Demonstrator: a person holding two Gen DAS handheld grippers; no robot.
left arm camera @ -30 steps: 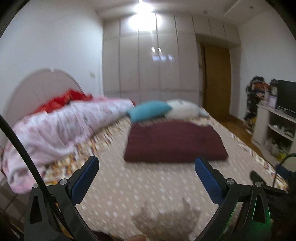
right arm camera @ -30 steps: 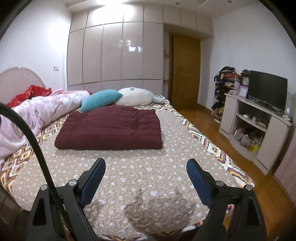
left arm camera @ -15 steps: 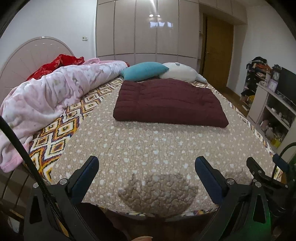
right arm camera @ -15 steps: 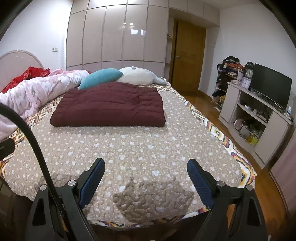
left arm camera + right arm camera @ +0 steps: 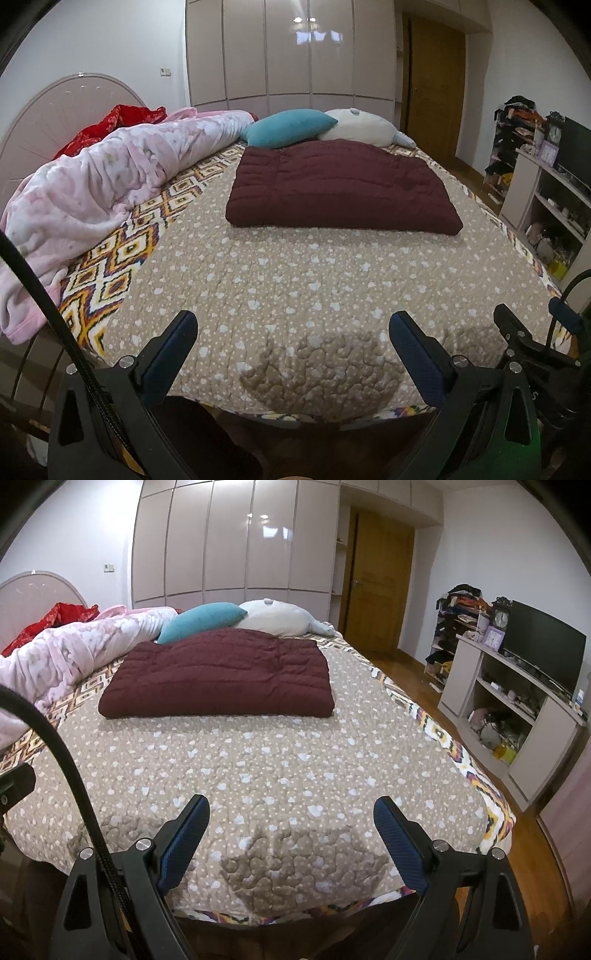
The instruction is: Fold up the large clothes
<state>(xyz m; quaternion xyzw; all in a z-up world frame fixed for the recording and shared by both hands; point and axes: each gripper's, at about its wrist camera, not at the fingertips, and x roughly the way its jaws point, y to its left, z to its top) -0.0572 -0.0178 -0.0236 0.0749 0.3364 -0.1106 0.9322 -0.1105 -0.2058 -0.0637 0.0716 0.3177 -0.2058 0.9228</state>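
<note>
A dark maroon quilted garment (image 5: pixel 340 188) (image 5: pixel 221 675) lies folded into a thick rectangle in the middle of the bed, far beyond both grippers. My left gripper (image 5: pixel 293 332) is open over the near edge of the bedspread, nothing between its blue pads. My right gripper (image 5: pixel 291 816) is also open and empty, hovering above the same near edge. Part of the right gripper (image 5: pixel 524 339) shows at the right of the left wrist view.
The tan heart-print bedspread (image 5: pixel 295 280) covers the bed. A pink blanket (image 5: pixel 99 184) is heaped along the left side, with a teal pillow (image 5: pixel 203 622) and a white plush (image 5: pixel 277 616) at the back. A TV cabinet (image 5: pixel 517 716) stands to the right.
Both grippers have pulled back and risen from over the bed to its near edge, so the folded garment now appears farther off. Both stayed open.
</note>
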